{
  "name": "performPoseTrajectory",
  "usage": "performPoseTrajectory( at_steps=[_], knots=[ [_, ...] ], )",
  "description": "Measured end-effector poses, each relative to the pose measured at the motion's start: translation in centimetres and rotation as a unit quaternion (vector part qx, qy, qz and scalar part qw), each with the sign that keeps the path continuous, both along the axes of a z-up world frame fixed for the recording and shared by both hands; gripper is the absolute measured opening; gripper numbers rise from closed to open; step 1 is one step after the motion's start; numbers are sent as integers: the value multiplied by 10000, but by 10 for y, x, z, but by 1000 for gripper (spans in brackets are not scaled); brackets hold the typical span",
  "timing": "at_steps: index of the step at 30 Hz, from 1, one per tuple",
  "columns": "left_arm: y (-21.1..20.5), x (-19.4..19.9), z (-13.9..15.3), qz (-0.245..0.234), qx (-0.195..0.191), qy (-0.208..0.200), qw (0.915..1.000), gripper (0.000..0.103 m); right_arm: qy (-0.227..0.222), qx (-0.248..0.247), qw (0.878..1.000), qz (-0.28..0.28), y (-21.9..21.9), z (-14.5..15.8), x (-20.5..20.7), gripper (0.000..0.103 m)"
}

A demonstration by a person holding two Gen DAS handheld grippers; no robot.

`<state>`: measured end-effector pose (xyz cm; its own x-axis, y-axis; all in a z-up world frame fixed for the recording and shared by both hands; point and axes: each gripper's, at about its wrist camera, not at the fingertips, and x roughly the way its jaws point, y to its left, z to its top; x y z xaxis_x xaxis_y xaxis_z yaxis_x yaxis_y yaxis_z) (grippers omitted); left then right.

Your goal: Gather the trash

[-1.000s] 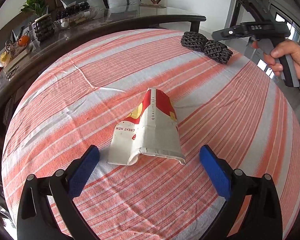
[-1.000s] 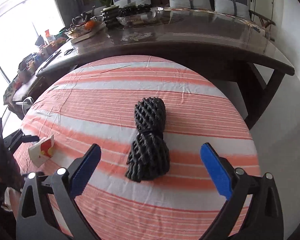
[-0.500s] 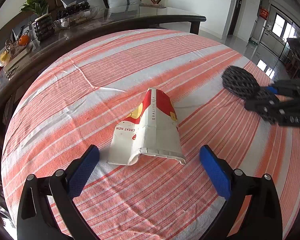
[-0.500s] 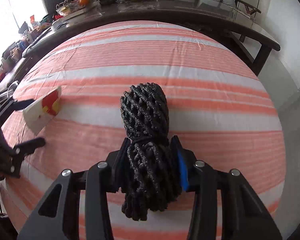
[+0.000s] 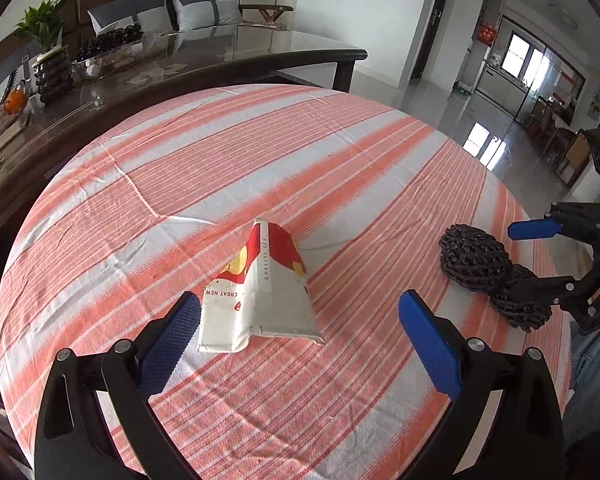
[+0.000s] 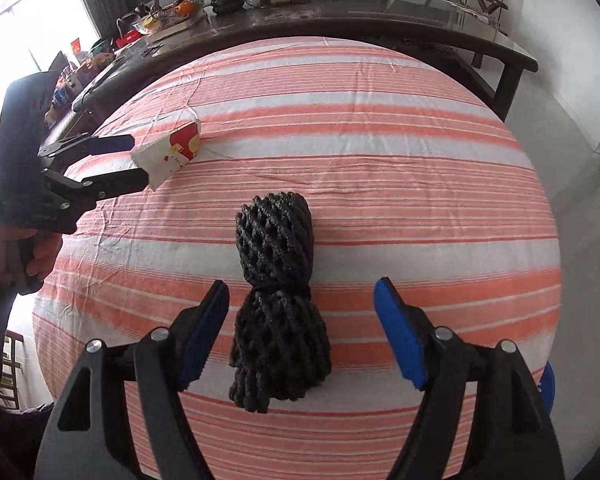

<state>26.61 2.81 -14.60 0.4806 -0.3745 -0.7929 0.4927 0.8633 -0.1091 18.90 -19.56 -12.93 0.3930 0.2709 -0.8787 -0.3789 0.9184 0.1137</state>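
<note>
My right gripper (image 6: 300, 336) has its jaws opening, the blue pads standing clear on either side of the black foam net (image 6: 278, 304), which lies loose on the striped tablecloth (image 6: 380, 200) between them with cloth showing on both sides. Half a second ago those pads were clamped on its pinched waist; a second ago the net sat at the far right of the cloth, well away from me. So I have dragged it across to the near right and am now letting it go. It rests untouched, its rounded end pointing away from me and its frayed end toward me. My left gripper (image 5: 300, 340) has barely moved: its jaws are spread wide with the flattened red-and-white paper cup (image 5: 260, 292) lying between them on the cloth, the left pad just beside the cup's crushed rim, the right pad well apart from it, nothing pinched yet. From the left wrist view the net now lies to the right of the cup, much nearer to it than before. I judge that the two bits of trash are being gathered on the near side of the table, and the cup is the piece not yet picked up. Beyond the cloth stands the dark glossy table (image 5: 220, 52) with a potted plant (image 5: 46, 36).
</note>
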Motion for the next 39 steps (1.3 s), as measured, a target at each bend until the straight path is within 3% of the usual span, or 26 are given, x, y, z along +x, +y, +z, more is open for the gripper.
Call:
performPoseTrajectory(
  at_steps=[3, 5, 7, 8, 11, 17, 23, 29, 39],
  knots=[
    [-5, 13, -9, -26, 205, 240, 9995, 77, 279, -287, 9991, 156, 15, -6, 11, 74],
    [-7, 16, -11, 12, 350, 240, 9991, 75, 461, -441, 9977, 226, 23, -15, 16, 73],
    [-9, 17, -12, 70, 474, 207, 9986, 61, 478, -609, 9968, 199, 28, -21, 17, 52],
    [-9, 17, -12, 86, 525, 178, 9984, 41, 474, -631, 9967, 166, 28, -22, 16, 36],
    [-5, 15, -6, 85, 407, 131, 9990, 29, 316, -305, 9990, -6, 21, -14, 9, 33],
    [2, -5, 10, 134, -211, 139, 9996, 28, 64, 278, 9990, -354, -4, 5, -14, 33],
    [-38, -43, 22, -356, -442, 141, 9983, 28, 32, 727, 9942, -792, -41, 4, -38, 33],
    [-107, -76, 36, -1026, -676, 181, 9923, 28, -231, 1055, 9845, -1384, -107, 20, -78, 33],
    [-267, -136, 52, -2211, -897, 321, 9706, 28, -428, 778, 9565, -2780, -257, 11, -142, 33]
  ],
)
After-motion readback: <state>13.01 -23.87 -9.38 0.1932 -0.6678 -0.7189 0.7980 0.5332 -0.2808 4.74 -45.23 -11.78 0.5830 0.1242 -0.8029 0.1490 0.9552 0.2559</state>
